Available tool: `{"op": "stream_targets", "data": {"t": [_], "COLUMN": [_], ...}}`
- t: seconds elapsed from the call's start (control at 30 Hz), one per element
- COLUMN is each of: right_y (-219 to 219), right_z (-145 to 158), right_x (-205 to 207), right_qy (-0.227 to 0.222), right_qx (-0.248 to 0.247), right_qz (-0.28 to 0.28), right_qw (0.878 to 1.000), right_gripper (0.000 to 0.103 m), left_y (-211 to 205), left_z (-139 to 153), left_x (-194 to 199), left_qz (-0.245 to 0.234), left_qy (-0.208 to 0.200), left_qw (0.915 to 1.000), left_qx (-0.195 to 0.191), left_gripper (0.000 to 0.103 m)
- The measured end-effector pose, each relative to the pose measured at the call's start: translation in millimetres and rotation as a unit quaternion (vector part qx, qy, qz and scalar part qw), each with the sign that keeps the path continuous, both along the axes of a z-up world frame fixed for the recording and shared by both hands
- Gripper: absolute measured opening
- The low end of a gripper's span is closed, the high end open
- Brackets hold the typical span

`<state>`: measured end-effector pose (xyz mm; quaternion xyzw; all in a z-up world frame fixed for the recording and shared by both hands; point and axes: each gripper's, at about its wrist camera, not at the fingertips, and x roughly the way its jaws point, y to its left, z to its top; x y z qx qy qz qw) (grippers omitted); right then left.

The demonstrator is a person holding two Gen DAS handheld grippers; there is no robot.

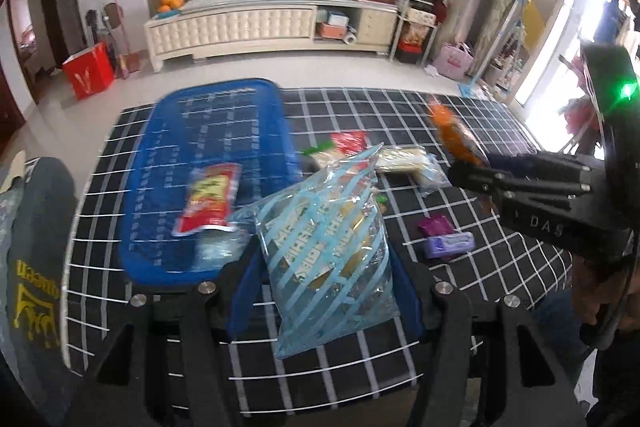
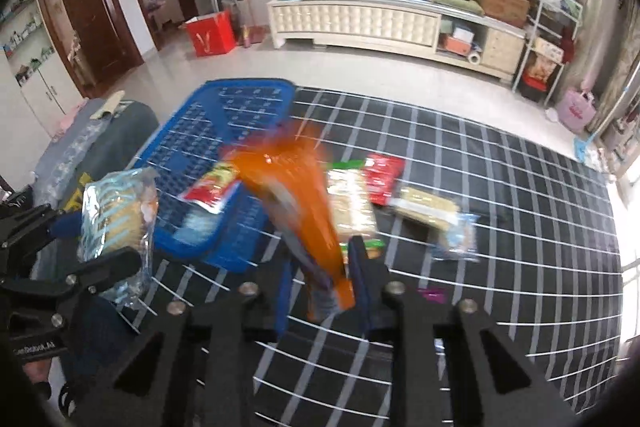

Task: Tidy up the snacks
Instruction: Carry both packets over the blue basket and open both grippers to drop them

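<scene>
1. The left gripper (image 1: 324, 267) clamps a blue-striped bag (image 1: 324, 239), bottom centre.
2. The right gripper (image 2: 320, 291) pinches an orange packet (image 2: 296, 195) (blurred).
3. The blue basket (image 1: 168, 247), left of centre, holds a red packet (image 1: 208, 199).

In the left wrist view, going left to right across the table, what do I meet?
Blue basket with red packet inside → blue-striped bag in the left gripper → purple packets → right gripper holding the orange packet.
</scene>
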<state>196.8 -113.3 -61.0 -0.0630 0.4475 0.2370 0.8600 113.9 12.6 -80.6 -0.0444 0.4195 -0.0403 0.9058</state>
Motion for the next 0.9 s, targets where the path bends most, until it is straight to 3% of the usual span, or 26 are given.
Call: {"op": "stream_targets", "data": {"t": [0.2, 0.5, 0.67, 0.9], "right_y": [38, 73, 92, 124], "right_z": [0, 26, 38, 12], "right_x": [4, 16, 26, 56], "right_qy": [0.013, -0.017, -0.027, 0.001], "right_qx": [0.012, 0.008, 0.011, -0.023], "right_qz": [0.012, 0.016, 0.025, 0.035], "right_qw": [1.0, 1.0, 0.999, 0.999], "right_gripper": [0.022, 0.021, 0.021, 0.021], "left_y": [40, 87, 103, 102], "left_z": [6, 17, 12, -16], "left_x": [-2, 13, 30, 56], "left_qz": [0.015, 0.023, 0.016, -0.013], "left_qy": [-0.004, -0.013, 0.003, 0.039], "left_qw": [0.9998, 0.9994, 0.9996, 0.9987], "left_qx": [0.013, 0.025, 0.025, 0.031], "left_gripper": [0.057, 0.057, 0.057, 0.057]}}
